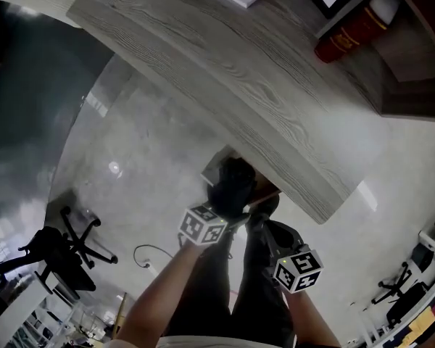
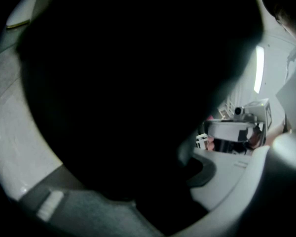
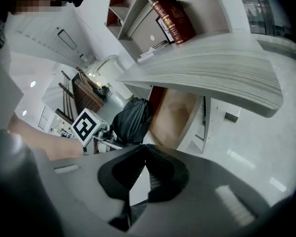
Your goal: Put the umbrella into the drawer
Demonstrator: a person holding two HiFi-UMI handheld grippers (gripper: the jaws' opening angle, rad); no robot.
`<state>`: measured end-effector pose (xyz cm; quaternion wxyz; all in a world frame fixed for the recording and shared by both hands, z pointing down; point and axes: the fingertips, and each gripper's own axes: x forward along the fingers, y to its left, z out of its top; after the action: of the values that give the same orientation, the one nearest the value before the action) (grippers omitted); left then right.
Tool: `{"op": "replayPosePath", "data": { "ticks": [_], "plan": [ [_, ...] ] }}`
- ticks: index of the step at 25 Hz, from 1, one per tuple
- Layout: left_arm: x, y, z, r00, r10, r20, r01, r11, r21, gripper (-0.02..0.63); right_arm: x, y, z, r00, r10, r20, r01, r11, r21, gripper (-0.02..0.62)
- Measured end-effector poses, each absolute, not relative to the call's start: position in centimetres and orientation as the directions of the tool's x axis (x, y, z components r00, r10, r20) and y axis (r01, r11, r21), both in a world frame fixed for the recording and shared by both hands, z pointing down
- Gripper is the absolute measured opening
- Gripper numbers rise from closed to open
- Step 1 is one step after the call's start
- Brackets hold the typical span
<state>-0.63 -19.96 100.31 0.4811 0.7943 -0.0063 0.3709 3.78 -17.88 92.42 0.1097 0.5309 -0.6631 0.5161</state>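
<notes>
The folded black umbrella (image 1: 233, 183) hangs just under the grey table's edge, with my left gripper (image 1: 228, 203) shut on it. In the right gripper view the umbrella (image 3: 133, 120) shows as a crumpled black bundle in front of the left gripper (image 3: 107, 135), beside a brown-lined opening (image 3: 175, 115) under the table, which looks like the drawer. That brown opening (image 1: 267, 188) peeks out right of the umbrella in the head view. The umbrella (image 2: 128, 83) blacks out most of the left gripper view. My right gripper (image 3: 145, 154) is below and right of it, pads together, holding nothing.
The grey wooden table (image 1: 225, 71) overhangs the drawer. A red book (image 1: 348, 31) stands on the shelf beyond it. A black office chair (image 1: 65, 249) and a cable (image 1: 148, 256) are on the glossy floor at the left. The person's legs are below the grippers.
</notes>
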Motion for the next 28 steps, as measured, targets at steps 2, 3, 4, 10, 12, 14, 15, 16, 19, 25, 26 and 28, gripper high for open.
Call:
{"op": "replayPosePath", "data": {
  "ticks": [2, 3, 4, 10, 12, 14, 15, 16, 19, 25, 26, 28],
  "plan": [
    [-0.4, -19.8, 100.6, 0.716, 0.358, 0.600, -0.370, -0.533, 0.761, 0.244, 3.7, -18.1, 92.9, -0.413, -0.598, 0.687, -0.812, -0.101, -0.575, 0.005],
    [-0.1, -20.0, 100.8, 0.713, 0.361, 0.601, -0.371, -0.533, 0.760, 0.244, 3.7, -18.3, 93.2, -0.414, -0.601, 0.683, -0.809, -0.101, -0.579, 0.005],
    [0.2, -20.2, 101.0, 0.711, 0.362, 0.603, -0.372, -0.534, 0.759, 0.244, 3.8, -18.6, 93.3, -0.417, -0.606, 0.677, -0.805, -0.100, -0.585, 0.005],
    [2.3, -21.4, 102.9, 0.688, 0.368, 0.625, -0.387, -0.543, 0.745, 0.244, 4.5, -19.5, 93.6, -0.428, -0.633, 0.645, -0.791, -0.083, -0.606, 0.005],
    [2.8, -21.6, 103.1, 0.672, 0.379, 0.637, -0.397, -0.542, 0.741, 0.244, 4.9, -19.5, 94.0, -0.427, -0.629, 0.650, -0.796, -0.080, -0.600, 0.005],
    [3.1, -21.7, 103.2, 0.643, 0.395, 0.656, -0.412, -0.544, 0.731, 0.244, 5.2, -19.6, 94.6, -0.430, -0.625, 0.652, -0.794, -0.081, -0.602, 0.005],
    [3.3, -21.9, 103.3, 0.629, 0.401, 0.667, -0.421, -0.545, 0.725, 0.244, 5.4, -19.6, 94.8, -0.432, -0.624, 0.651, -0.793, -0.080, -0.603, 0.005],
    [3.6, -22.1, 103.3, 0.619, 0.404, 0.674, -0.428, -0.545, 0.721, 0.244, 5.6, -19.7, 95.0, -0.434, -0.623, 0.651, -0.793, -0.079, -0.604, 0.005],
    [4.7, -23.2, 103.3, 0.612, 0.400, 0.682, -0.437, -0.548, 0.714, 0.244, 6.3, -19.9, 95.6, -0.435, -0.621, 0.652, -0.793, -0.079, -0.604, 0.005],
    [6.1, -24.1, 103.7, 0.593, 0.388, 0.706, -0.450, -0.567, 0.690, 0.245, 7.3, -20.6, 95.8, -0.437, -0.622, 0.650, -0.787, -0.085, -0.611, 0.005],
    [6.2, -24.1, 103.9, 0.589, 0.382, 0.712, -0.455, -0.572, 0.683, 0.247, 7.2, -20.7, 95.7, -0.440, -0.621, 0.648, -0.787, -0.080, -0.612, 0.005],
    [6.3, -24.2, 104.4, 0.573, 0.374, 0.730, -0.463, -0.587, 0.664, 0.252, 7.1, -20.9, 95.6, -0.448, -0.619, 0.645, -0.787, -0.069, -0.613, 0.005]
  ]
}}
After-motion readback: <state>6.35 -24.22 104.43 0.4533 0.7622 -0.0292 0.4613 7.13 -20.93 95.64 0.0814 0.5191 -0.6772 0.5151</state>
